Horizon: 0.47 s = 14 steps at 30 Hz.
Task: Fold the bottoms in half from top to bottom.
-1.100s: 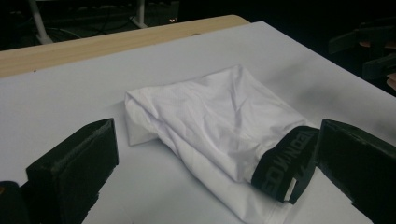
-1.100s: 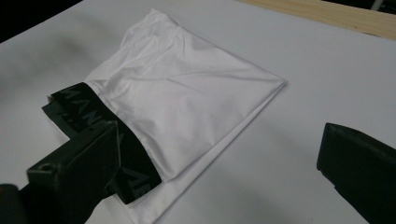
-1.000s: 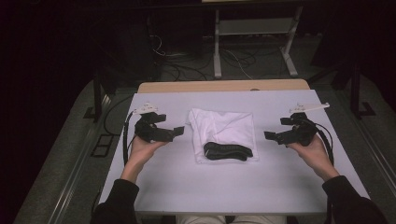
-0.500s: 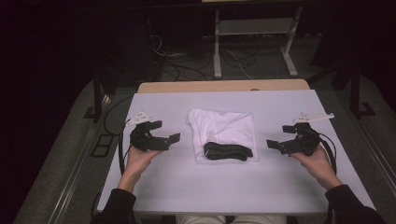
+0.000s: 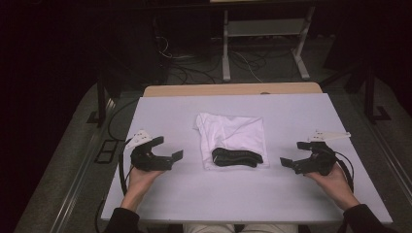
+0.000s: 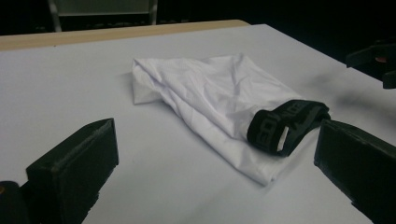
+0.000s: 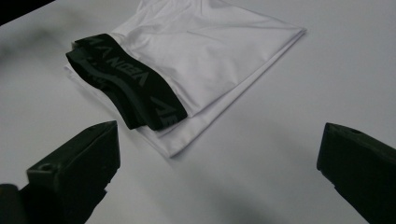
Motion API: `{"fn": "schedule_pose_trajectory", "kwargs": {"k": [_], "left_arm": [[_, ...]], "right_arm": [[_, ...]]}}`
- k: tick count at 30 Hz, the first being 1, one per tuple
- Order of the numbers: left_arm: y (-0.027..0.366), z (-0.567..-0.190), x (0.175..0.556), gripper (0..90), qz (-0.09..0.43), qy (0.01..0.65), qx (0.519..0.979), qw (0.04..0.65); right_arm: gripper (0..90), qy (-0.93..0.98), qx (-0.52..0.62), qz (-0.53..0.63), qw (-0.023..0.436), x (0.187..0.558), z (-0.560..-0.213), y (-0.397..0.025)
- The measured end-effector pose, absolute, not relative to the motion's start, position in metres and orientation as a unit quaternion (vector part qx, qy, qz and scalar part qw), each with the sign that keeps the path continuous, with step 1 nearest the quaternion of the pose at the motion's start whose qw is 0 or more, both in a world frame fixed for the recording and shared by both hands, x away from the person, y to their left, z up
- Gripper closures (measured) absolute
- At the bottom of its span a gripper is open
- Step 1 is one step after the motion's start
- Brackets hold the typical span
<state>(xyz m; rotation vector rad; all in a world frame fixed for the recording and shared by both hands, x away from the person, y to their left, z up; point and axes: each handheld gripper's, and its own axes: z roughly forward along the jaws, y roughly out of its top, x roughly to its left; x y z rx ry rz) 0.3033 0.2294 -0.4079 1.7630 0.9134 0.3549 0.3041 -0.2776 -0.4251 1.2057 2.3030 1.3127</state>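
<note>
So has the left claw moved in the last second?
Yes. The left claw has pulled back toward the person's edge of the table, ending beside the near end of the folded white garment.

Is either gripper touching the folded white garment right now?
No, the left gripper and right gripper sit apart from the white garment.

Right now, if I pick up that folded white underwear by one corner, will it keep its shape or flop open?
It would probably flop: the white underwear is thin, creased cloth lying in loose layers. It looks light, so a push would likely slide or bunch it on the smooth table. The black waistband seems thicker and may be the firmer place to grip.
</note>
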Motion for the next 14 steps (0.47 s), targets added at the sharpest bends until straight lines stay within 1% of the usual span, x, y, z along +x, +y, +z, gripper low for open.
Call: {"fn": "schedule_pose_trajectory", "kwargs": {"k": [8, 14], "left_arm": [[0.23, -0.415, 0.291, 0.0, 0.164, 0.371, 0.74, 0.537], [0.232, -0.421, 0.291, 0.0, 0.153, 0.376, 0.74, 0.536]], "right_arm": [[0.0, 0.787, 0.418, 0.437, 0.121, 0.291, -0.441, -0.284], [0.0, 0.786, 0.426, 0.432, 0.121, 0.29, -0.447, -0.288]]}}
